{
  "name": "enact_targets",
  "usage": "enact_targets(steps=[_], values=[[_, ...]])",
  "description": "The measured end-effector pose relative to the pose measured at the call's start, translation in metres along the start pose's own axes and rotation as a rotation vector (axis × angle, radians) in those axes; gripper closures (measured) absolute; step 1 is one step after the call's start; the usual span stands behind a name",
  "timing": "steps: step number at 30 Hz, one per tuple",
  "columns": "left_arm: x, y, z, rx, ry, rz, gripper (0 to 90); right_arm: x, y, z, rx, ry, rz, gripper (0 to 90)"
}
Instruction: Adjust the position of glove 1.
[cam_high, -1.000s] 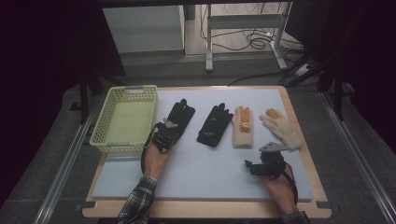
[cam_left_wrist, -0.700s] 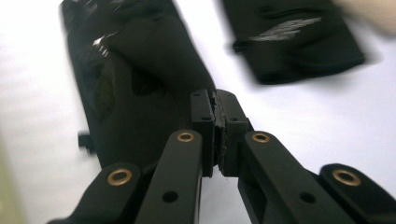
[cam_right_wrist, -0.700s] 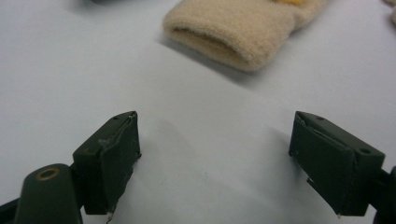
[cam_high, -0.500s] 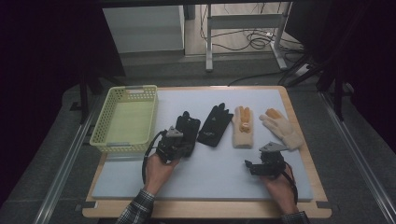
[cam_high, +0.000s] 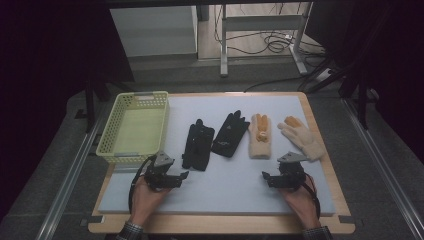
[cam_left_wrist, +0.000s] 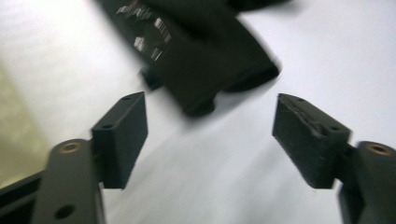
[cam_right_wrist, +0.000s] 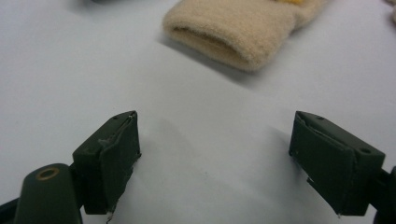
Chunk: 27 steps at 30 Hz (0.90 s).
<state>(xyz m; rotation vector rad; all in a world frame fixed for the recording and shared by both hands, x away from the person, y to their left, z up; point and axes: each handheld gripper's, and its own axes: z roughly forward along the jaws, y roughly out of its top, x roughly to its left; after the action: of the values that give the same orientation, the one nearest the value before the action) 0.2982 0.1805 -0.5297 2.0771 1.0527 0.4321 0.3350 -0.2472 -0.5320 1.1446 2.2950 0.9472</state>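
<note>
Left tool (cam_high: 183, 176) low, open-jawed, level

Pale green plastic basket (cam_high: 135, 95) at the left edge of a white mat (cam_high: 225, 185), overlapping its border. Near the mat's middle, a black glove (cam_high: 230, 135), fingers pointing away, tilted slightly right. Far right, a cream knit glove (cam_high: 302, 137) with orange fingertips, angled, cuff toward the mat's right edge. Beneath, a wooden tabletop (cam_high: 220, 225). Beyond, grey floor, metal desk legs (cam_high: 223, 45) and tangled cables (cam_high: 272, 42).
</note>
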Motion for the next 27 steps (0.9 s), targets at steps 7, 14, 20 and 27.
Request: enact_targets(steps=[7, 14, 20, 27], values=[[0.023, -0.026, -0.005, 0.029, 0.026, -0.067, 14.7, 0.002, 0.002, 0.000, 0.005, -0.002, 0.017, 15.9], [0.031, -0.032, -0.004, 0.059, 0.036, -0.082, 7.4, 0.014, 0.018, 0.004, -0.008, 0.069, 0.003, 20.5], [0.029, -0.032, -0.003, 0.071, 0.042, -0.065, 5.1, 0.030, 0.036, 0.011, -0.031, 0.144, -0.047, 31.8], [0.029, -0.033, -0.003, 0.067, 0.046, -0.065, 5.7, 0.047, 0.061, 0.025, -0.051, 0.210, -0.084, 40.4]])
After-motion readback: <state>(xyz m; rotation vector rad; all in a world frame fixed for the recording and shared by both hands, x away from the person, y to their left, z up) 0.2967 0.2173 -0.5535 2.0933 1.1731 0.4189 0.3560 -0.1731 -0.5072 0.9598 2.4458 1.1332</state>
